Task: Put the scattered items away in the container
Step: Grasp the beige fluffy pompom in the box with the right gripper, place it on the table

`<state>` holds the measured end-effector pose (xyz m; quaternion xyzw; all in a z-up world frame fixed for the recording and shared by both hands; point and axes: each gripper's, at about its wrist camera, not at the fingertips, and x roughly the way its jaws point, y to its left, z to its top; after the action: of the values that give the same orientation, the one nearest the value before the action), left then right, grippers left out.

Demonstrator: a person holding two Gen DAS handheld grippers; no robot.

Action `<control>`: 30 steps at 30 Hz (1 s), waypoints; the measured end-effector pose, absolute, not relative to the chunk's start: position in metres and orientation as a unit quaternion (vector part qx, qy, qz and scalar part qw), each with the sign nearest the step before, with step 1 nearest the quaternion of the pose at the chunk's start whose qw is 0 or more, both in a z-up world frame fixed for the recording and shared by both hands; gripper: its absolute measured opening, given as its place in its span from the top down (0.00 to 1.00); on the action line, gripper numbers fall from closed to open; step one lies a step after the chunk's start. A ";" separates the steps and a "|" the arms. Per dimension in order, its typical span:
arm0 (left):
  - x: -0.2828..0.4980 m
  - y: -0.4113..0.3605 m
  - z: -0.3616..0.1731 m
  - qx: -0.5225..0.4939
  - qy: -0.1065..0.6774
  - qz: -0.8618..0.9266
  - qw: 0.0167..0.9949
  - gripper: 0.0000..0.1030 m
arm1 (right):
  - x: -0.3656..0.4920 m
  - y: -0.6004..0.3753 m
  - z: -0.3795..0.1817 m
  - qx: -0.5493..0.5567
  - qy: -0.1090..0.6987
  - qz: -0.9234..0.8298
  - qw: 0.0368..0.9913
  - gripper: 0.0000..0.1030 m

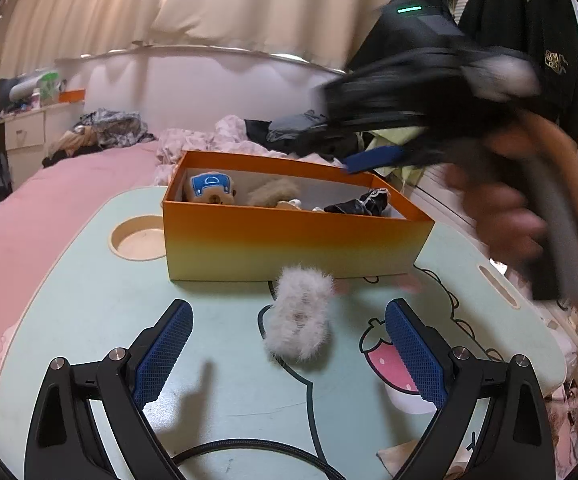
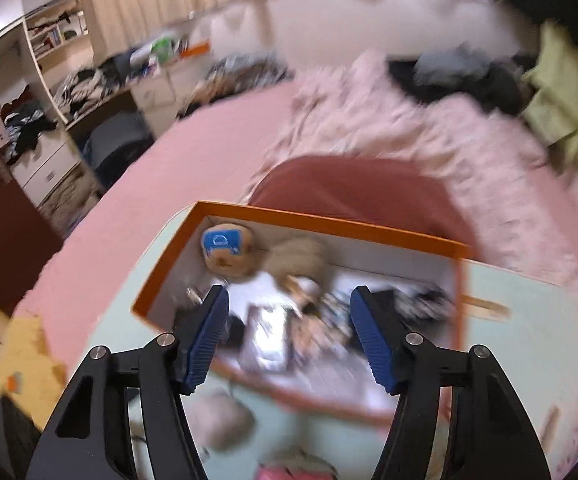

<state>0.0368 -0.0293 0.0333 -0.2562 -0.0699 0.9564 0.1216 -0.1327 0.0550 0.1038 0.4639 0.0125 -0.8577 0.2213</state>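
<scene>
An orange box (image 1: 289, 240) stands on the mint lap table (image 1: 89, 300). It holds a small plush with a blue patch (image 1: 209, 190), a beige fluffy piece (image 1: 273, 192) and a dark lace-edged cloth (image 1: 357, 204). A fluffy white ring (image 1: 299, 316) lies on the table in front of the box, between the fingers of my left gripper (image 1: 289, 306), which is open and not touching it. My right gripper (image 2: 287, 300) hovers over the box (image 2: 329, 220), open, with nothing between its fingers. In the left wrist view it is a blur at upper right, with one blue pad (image 1: 373, 159) showing.
The table has a round cup recess (image 1: 141, 238) on the left and a handle slot (image 1: 497, 284) on the right. It rests on a pink bed (image 1: 49, 208) with crumpled bedding and clothes behind. A person's hand (image 1: 501, 216) holds the right gripper. A yellow object (image 2: 25, 364) lies at the left.
</scene>
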 end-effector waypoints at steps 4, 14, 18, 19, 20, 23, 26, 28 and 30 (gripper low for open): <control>0.037 -0.029 0.034 -0.256 -0.069 0.957 0.122 0.06 | -0.170 0.043 0.076 0.517 -0.013 -0.833 0.198 0.38; 0.037 -0.029 0.037 -0.255 -0.076 0.956 0.123 0.06 | -0.189 0.034 0.054 0.551 0.003 -0.816 0.173 0.62; 0.034 -0.028 0.037 -0.256 -0.080 0.956 0.123 0.06 | -0.170 0.051 0.087 0.507 -0.037 -0.836 0.205 0.62; 0.034 -0.028 0.037 -0.256 -0.080 0.956 0.123 0.06 | -0.163 0.054 0.097 0.493 -0.040 -0.843 0.212 0.62; 0.034 -0.027 0.037 -0.256 -0.080 0.956 0.122 0.06 | -0.152 0.060 0.109 0.475 -0.040 -0.851 0.219 0.62; 0.032 -0.027 0.037 -0.256 -0.080 0.956 0.121 0.06 | -0.115 0.075 0.138 0.434 -0.046 -0.867 0.239 0.62; 0.031 -0.028 0.036 -0.256 -0.085 0.955 0.121 0.06 | -0.072 0.094 0.146 0.411 -0.055 -0.872 0.262 0.62; 0.030 -0.029 0.036 -0.258 -0.089 0.954 0.120 0.06 | -0.043 0.108 0.137 0.399 -0.059 -0.875 0.266 0.62; 0.029 -0.029 0.035 -0.261 -0.093 0.953 0.120 0.06 | -0.021 0.118 0.117 0.395 -0.063 -0.879 0.259 0.62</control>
<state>0.0294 -0.0286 0.0349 -0.2605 -0.0935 0.9534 0.1201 -0.0209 0.1184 0.1173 0.3949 -0.0630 -0.8791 0.2593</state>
